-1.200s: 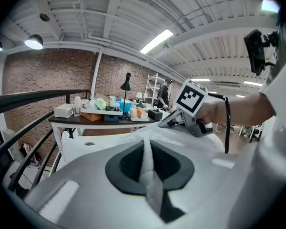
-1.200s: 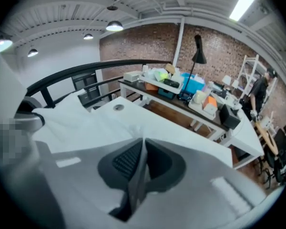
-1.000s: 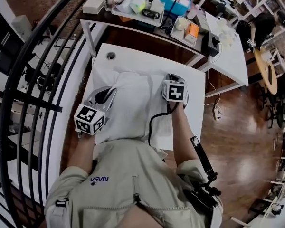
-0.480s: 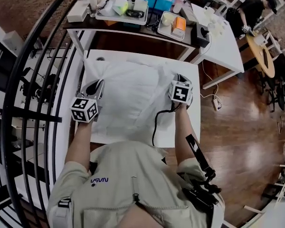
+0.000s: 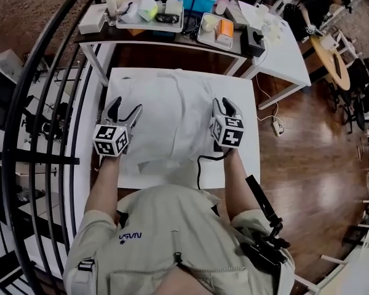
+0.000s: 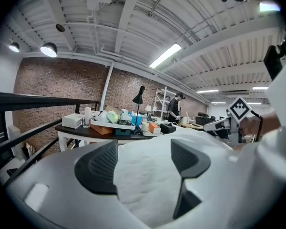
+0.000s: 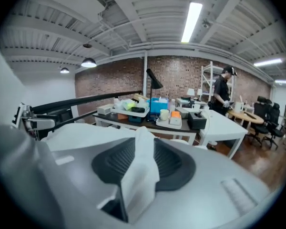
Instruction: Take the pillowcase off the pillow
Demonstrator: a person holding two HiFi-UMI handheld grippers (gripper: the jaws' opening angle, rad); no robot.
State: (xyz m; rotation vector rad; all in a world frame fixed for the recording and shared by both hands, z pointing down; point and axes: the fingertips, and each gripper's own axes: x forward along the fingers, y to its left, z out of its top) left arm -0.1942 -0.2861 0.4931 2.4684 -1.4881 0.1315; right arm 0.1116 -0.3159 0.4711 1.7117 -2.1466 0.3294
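The white pillowcase lies spread flat on the white table, and I cannot tell the pillow apart from it. My left gripper is at its left edge. Its jaws have just been opening and stand wide in the left gripper view, with the cloth lying loose between them. My right gripper is at the right edge. Its jaws have just been opening too, and a fold of pillowcase still stands between the pads.
Behind the white table stands a dark table loaded with trays and boxes. Another white table is at the right. A black railing runs along the left. A black cable trails from the right gripper. A person stands far off.
The cloth, bunched between the grippers a second ago, now lies spread flat. The left gripper moved out to the left edge and its jaws have opened off the fabric.
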